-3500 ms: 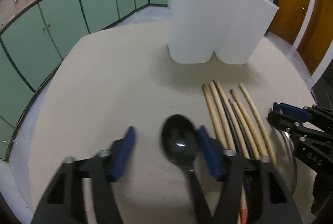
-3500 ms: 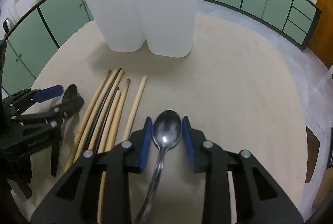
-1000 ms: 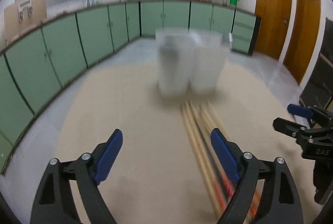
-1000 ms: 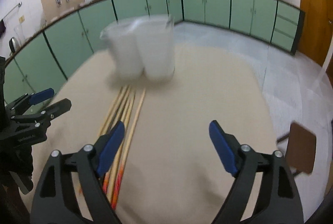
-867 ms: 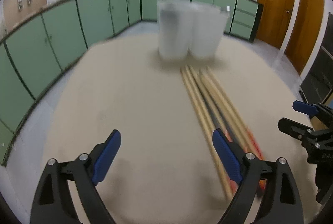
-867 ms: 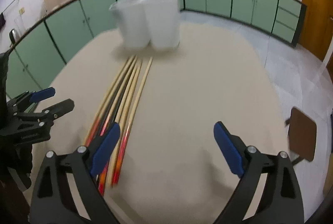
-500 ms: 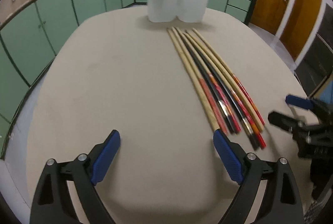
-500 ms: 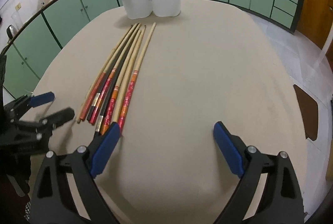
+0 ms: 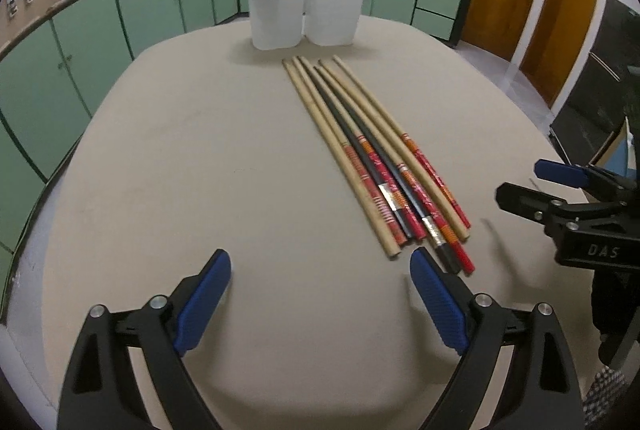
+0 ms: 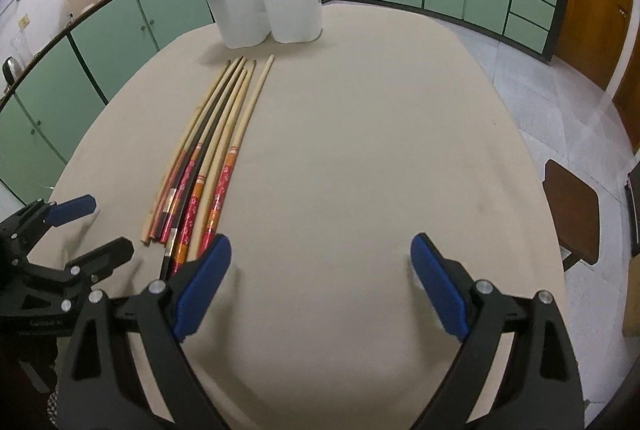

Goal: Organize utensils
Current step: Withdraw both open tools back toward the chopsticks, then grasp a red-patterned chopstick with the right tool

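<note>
Both pairs of tongs hang spread wide over the near end of the table (image 9: pixel 160 158), holding nothing. Between them lies the bundle of chopsticks (image 9: pixel 372 154), about six sticks side by side on the tan top: pale wood and one or two black, with red and orange patterned bands at their thick near ends.

Their long axis runs from near to far. The thin tips point at the white utensil holder (image 9: pixel 304 2), a two-lobed tub standing upright at the far end, a little beyond the tips and not touching them. A handle or two seems to peek above its rim in the right-hand view, though it is too small to be sure.

From the left tongs (image 9: pixel 320 298) the thick ends lie just ahead and to the right, almost at the right blue pad. From the right tongs (image 10: pixel 320 286) the same ends lie ahead and to the left, and its left pad overlaps the outermost red-banded stick in that view. Neither is clearly nearer; if anything, the right pair sits closer.

I would judge the next grasp has to close across the sticks, so whichever tongs go must shift sideways over the near ends first. Slim and round, they may roll or fan apart when pinched.
</note>
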### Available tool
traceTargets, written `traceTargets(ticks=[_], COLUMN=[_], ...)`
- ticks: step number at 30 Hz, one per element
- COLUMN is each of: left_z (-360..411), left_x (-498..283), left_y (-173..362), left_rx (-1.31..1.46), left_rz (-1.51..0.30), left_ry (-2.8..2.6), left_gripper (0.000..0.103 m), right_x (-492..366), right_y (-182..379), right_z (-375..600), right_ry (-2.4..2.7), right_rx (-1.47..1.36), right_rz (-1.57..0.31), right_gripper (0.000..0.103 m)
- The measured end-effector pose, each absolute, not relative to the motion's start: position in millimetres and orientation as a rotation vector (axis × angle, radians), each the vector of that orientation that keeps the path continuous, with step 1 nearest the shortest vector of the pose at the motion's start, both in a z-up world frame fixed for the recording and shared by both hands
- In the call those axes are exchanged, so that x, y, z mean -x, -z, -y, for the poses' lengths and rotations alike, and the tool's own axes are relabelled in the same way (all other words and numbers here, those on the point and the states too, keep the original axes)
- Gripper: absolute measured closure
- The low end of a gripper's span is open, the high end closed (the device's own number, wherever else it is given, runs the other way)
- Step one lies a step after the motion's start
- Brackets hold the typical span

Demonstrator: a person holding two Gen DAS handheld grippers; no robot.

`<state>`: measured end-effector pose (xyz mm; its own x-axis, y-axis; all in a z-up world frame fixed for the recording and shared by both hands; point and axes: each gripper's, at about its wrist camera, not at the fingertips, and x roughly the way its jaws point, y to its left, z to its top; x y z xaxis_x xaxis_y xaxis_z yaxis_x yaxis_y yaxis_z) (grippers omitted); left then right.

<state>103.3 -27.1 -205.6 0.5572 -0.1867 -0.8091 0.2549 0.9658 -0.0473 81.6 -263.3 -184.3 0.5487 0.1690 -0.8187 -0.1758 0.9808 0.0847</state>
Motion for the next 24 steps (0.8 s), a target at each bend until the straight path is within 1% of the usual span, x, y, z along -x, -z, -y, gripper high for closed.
traceTargets(ticks=[8,18,24], left_z=[25.6,-21.9,-26.9], left_x=[-113.2,-101.2,-97.7], left_y=[213.1,211.9,206.8], left_rx=[-0.078,-0.044,-0.021], left_rz=[-0.952,-0.966,-0.958], left_ry=[0.215,0.088,0.093], left_gripper=[0.012,0.013,0.014], right_x=[-78.4,-68.8,-70.6], right_y=[184.3,192.1,193.6], right_z=[261.6,236.8,228.9], right_ry=[-0.21,-0.247,-0.237], right_rx=[0.021,0.114,0.156], right_rz=[-0.971,-0.974,-0.964], right_gripper=[0.014,0.015,0.015])
